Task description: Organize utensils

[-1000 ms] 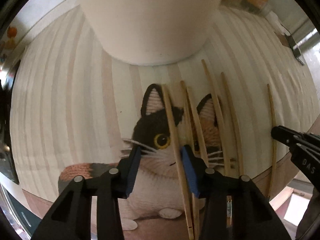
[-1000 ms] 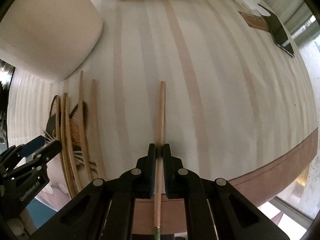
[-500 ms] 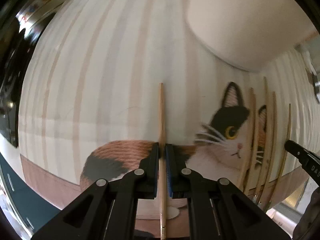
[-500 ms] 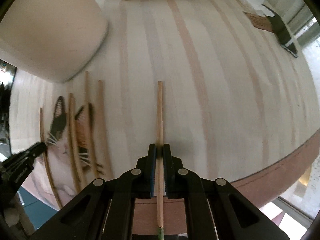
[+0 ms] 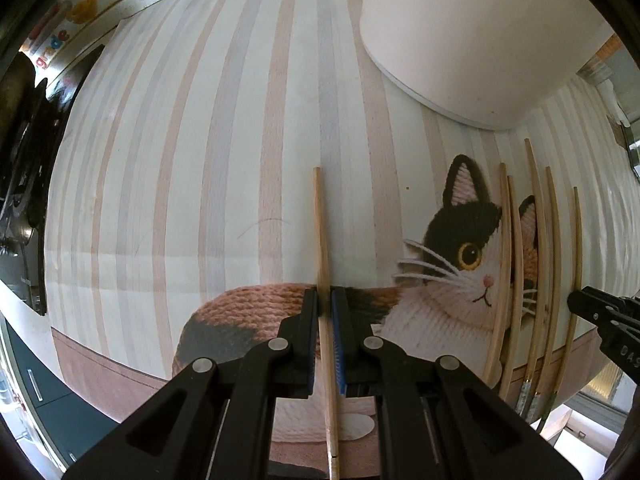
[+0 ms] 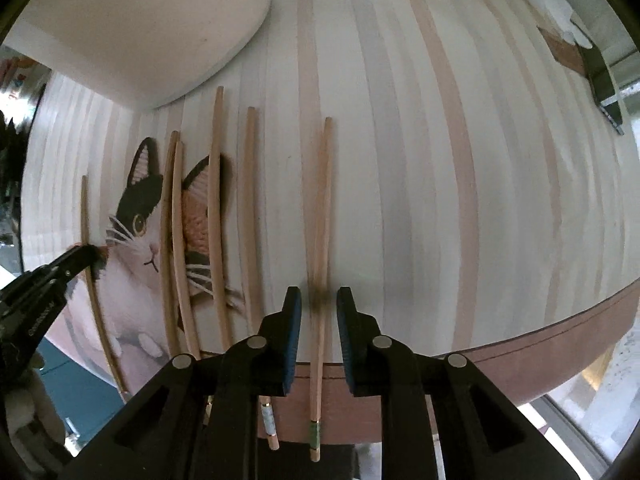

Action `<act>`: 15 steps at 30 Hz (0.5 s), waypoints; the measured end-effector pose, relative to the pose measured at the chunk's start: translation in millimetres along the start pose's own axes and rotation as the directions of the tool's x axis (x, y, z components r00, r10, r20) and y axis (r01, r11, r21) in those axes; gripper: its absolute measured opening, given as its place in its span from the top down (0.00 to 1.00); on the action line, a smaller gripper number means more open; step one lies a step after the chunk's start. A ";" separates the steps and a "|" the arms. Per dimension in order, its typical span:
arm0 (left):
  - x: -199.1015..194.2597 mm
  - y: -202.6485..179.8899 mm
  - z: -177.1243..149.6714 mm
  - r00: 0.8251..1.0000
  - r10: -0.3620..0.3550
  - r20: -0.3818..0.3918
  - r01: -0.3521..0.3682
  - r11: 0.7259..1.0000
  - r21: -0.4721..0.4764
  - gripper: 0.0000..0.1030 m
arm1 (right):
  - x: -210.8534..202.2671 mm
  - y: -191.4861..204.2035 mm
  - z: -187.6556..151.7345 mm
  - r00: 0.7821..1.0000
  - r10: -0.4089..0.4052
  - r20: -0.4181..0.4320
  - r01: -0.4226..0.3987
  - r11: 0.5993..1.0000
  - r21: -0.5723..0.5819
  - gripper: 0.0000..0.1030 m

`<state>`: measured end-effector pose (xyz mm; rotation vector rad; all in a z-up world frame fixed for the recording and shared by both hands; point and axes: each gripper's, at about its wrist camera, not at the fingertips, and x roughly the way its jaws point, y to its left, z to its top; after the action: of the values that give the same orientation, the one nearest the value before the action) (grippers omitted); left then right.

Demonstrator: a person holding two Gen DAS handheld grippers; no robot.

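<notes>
My left gripper point(image 5: 325, 300) is shut on a wooden chopstick point(image 5: 321, 232) and holds it over the striped cat-print mat point(image 5: 200, 160), left of the cat's face. Several more chopsticks point(image 5: 538, 264) lie in a row on the mat to the right. My right gripper point(image 6: 319, 304) is open, its jaws on either side of a green-banded chopstick point(image 6: 321, 216) that lies on the mat. The row of chopsticks point(image 6: 216, 208) lies to its left. A large white container point(image 6: 140, 28) stands behind the row; it also shows in the left wrist view point(image 5: 472, 28).
The mat's brown border runs along the table's front edge point(image 6: 560, 328), and the chopstick ends hang over it. A dark object point(image 6: 600, 80) lies at the far right. A stove point(image 5: 24, 152) stands at the left. The left gripper point(image 6: 36, 296) shows in the right wrist view.
My left gripper closed on a chopstick and carried it left of the cat's face. My right gripper opened and let go of the green-banded chopstick, which now lies on the mat.
</notes>
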<state>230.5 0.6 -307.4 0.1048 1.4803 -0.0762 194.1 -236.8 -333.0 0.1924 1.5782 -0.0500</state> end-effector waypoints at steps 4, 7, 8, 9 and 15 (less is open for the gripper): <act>-2.1 1.3 0.2 1.000 0.000 0.002 0.000 1.000 0.003 0.95 | 0.8 15.9 3.0 0.998 -0.056 0.007 0.057 0.998 -0.024 0.81; -3.8 1.8 -1.6 1.000 0.002 0.005 -0.002 1.000 0.005 0.95 | 2.8 25.9 3.8 0.997 -0.076 0.016 0.077 0.997 -0.031 0.81; -4.6 3.1 -1.8 1.000 0.002 0.007 -0.002 1.000 0.005 0.95 | 1.9 29.0 5.1 0.996 -0.085 0.020 0.086 0.996 -0.035 0.81; -1.1 5.6 -1.2 1.000 0.002 0.008 -0.002 1.000 0.006 0.95 | 1.0 32.2 6.2 0.995 -0.093 0.023 0.094 0.995 -0.038 0.81; -1.4 6.1 -2.6 1.000 0.015 0.019 -0.016 1.000 0.024 0.95 | 4.4 44.2 2.5 0.994 -0.102 0.046 0.104 0.994 -0.039 0.82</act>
<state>228.5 7.0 -306.1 0.1349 1.4603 -0.0827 203.4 -193.3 -333.5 0.0766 1.5427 -0.1014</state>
